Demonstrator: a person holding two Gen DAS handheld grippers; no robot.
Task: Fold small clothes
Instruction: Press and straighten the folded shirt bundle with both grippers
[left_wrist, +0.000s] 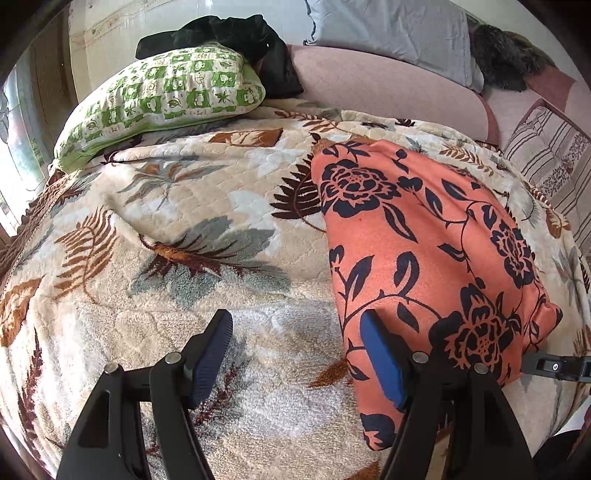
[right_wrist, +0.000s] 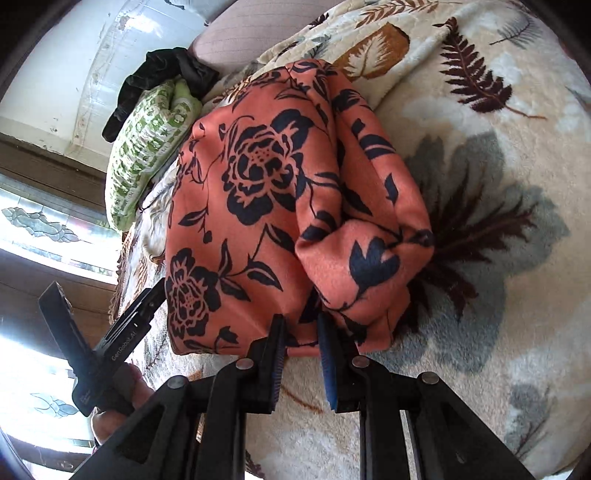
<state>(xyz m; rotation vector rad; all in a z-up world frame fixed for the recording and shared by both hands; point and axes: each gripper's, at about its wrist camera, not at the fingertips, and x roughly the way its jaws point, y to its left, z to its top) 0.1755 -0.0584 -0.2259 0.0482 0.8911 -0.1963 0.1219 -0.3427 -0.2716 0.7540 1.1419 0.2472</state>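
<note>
An orange garment with dark navy flowers (left_wrist: 424, 236) lies folded on the leaf-patterned blanket (left_wrist: 177, 229). In the right wrist view the garment (right_wrist: 266, 206) has one side folded over into a thick lump on its right. My left gripper (left_wrist: 297, 332) is open, its right finger resting over the garment's near left edge, its left finger over bare blanket. My right gripper (right_wrist: 301, 332) has its jaws a small gap apart at the garment's near edge, with cloth between the fingers. The left gripper also shows in the right wrist view (right_wrist: 110, 339), held by a hand.
A green-and-white patterned pillow (left_wrist: 159, 107) lies at the back left with a black garment (left_wrist: 229, 37) behind it. A pink cushioned headboard (left_wrist: 388, 88) and a grey pillow (left_wrist: 399, 33) are at the back. A striped cloth (left_wrist: 546, 158) lies at the right.
</note>
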